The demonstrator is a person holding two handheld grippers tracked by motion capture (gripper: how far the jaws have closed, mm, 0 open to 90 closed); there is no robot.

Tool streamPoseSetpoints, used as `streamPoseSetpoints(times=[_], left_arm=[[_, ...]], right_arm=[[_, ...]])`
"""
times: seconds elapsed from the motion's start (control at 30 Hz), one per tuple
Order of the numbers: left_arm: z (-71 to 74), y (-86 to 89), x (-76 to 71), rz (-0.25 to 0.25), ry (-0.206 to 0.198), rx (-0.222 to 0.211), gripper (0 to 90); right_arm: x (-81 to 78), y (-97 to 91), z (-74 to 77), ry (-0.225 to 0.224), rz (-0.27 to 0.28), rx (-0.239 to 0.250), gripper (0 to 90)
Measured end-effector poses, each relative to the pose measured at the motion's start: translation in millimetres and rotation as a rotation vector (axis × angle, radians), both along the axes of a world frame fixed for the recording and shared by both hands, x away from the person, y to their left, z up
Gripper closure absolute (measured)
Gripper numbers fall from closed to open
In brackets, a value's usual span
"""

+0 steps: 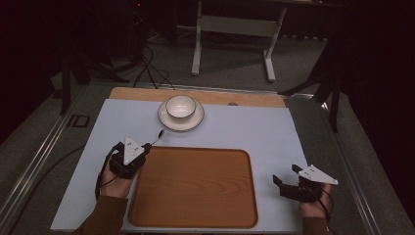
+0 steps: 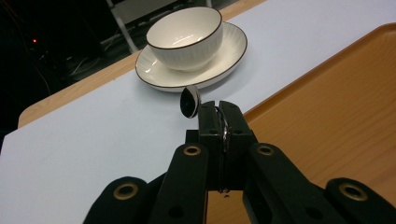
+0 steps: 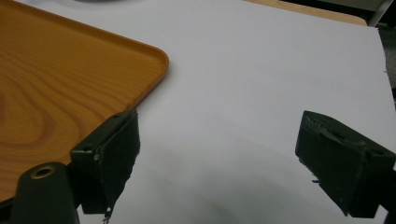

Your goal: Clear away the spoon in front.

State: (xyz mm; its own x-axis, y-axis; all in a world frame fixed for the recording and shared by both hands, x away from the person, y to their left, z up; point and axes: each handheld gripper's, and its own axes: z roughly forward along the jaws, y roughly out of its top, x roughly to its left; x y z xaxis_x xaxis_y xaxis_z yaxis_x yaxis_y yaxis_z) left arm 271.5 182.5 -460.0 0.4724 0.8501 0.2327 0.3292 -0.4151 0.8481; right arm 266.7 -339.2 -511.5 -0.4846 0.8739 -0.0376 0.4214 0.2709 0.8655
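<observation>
My left gripper (image 1: 147,146) is shut on a small metal spoon (image 1: 159,133) at the far left corner of the wooden tray (image 1: 195,188). In the left gripper view the spoon's bowl (image 2: 190,101) sticks up past the closed jaws (image 2: 219,109) and points toward a white bowl (image 2: 187,37) standing on a white plate (image 2: 233,51). Bowl (image 1: 180,106) and plate (image 1: 180,120) sit at the far middle of the white mat. My right gripper (image 1: 286,174) rests open on the mat to the right of the tray, with nothing between its jaws (image 3: 219,140). The tray's corner (image 3: 56,84) lies beside its left jaw.
The white mat (image 1: 274,132) covers a wooden table whose far edge (image 1: 244,98) shows. Beyond it stand a white-legged frame (image 1: 232,39) and cables (image 1: 151,68) on the dark floor. Bare mat lies on both sides of the tray.
</observation>
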Motion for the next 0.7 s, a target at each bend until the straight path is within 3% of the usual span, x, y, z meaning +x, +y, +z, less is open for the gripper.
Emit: streamPoseSetpoints(times=[0.43,0.7], left_arm=[[-10.6,9.7,-12.2,0.016,0.031,0.009,88.6],[-14.5,15.8,-30.8,0.023,0.033,0.001,88.5]], right_arm=[[0.4,0.8,-0.4,0.001,0.004,-0.001,13.6],[0.4,0.2,-0.1,0.001,0.003,0.003,13.7]])
